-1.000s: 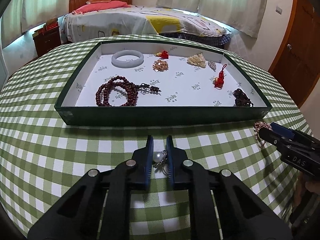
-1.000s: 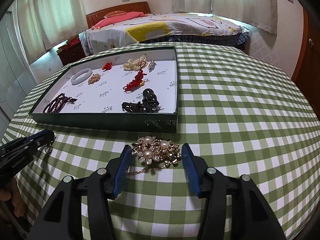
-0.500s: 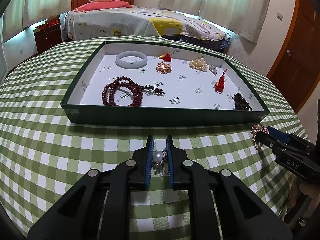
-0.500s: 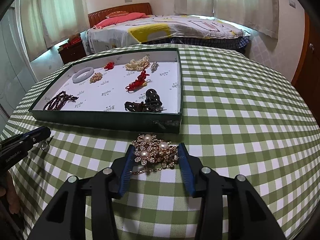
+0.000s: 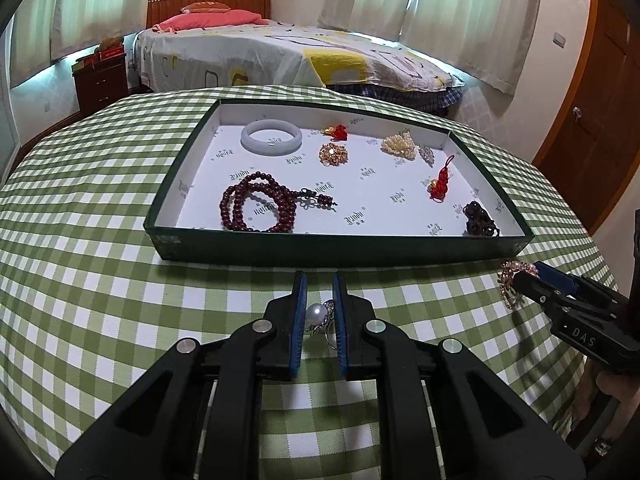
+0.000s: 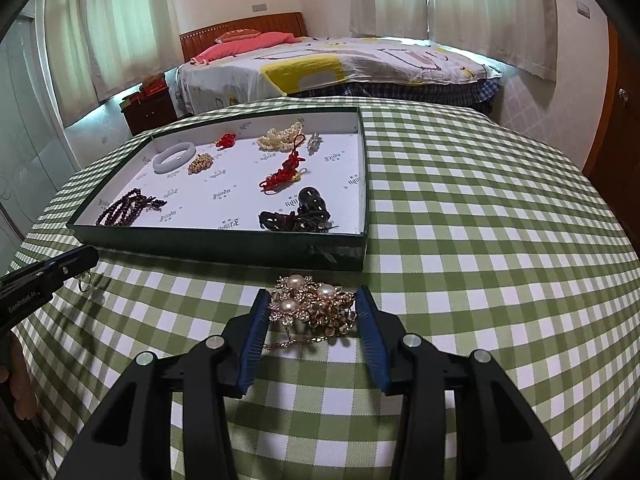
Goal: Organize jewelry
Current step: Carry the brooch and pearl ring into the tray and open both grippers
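My left gripper (image 5: pixel 319 280) is shut on a pearl ring (image 5: pixel 317 315) and holds it just above the green checked cloth, in front of the dark green tray (image 5: pixel 320 246). My right gripper (image 6: pixel 312 294) has its jaws around a gold pearl brooch with a chain (image 6: pixel 314 304), fingers touching its sides; it rests on the cloth by the tray's near right corner (image 6: pixel 344 254). The brooch also shows in the left wrist view (image 5: pixel 510 276). The tray holds a white bangle (image 5: pixel 271 142), dark red beads (image 5: pixel 256 208), red knots and other pieces.
The round table's edge curves away close on all sides. A bed (image 5: pixel 288 56) and a nightstand (image 5: pixel 102 80) stand behind it, a wooden door (image 5: pixel 592 120) at the right. The left gripper shows at the left edge of the right wrist view (image 6: pixel 44 276).
The right jaws have narrowed onto the brooch. Both grippers have risen and pulled back a little, so the tray looks smaller. The left gripper keeps the ring.
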Available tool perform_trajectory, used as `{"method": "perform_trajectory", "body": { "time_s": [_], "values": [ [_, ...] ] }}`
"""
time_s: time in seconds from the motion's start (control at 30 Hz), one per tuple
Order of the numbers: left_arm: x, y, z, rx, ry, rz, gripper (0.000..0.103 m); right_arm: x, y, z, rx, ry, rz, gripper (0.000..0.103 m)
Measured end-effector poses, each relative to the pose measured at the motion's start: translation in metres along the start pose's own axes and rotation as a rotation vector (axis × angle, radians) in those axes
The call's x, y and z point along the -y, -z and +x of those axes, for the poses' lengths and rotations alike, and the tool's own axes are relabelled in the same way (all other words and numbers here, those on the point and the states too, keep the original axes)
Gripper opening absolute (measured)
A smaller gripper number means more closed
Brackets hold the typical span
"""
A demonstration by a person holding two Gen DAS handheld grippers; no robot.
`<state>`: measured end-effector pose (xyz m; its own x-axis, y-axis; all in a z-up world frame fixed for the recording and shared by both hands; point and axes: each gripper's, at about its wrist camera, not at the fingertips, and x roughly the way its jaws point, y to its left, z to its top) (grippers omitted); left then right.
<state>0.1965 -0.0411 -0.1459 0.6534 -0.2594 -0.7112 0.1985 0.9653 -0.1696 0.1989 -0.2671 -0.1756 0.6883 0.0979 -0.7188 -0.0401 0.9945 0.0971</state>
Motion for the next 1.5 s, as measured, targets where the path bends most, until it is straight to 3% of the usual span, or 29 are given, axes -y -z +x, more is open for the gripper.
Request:
{"method": "perform_trajectory", "body": {
  "time_s": [0.77, 1.13, 1.5],
  "values": [
    [0.006, -0.017, -0.029, 0.07, 0.018, 0.013, 0.013, -0.014, -0.017, -0.036, 0.088, -0.039, -0.017, 0.044],
    [0.019, -0.059, -0.036, 0.153, 0.063, 0.025, 0.013, -0.035, -0.056, -0.052, 0.18, -0.085, -0.056, 0.044],
    [0.034, -0.111, -0.001, 0.194, 0.098, 0.029, 0.013, -0.052, -0.102, -0.033, 0.245, -0.12, -0.085, 0.044]
  ]
}}
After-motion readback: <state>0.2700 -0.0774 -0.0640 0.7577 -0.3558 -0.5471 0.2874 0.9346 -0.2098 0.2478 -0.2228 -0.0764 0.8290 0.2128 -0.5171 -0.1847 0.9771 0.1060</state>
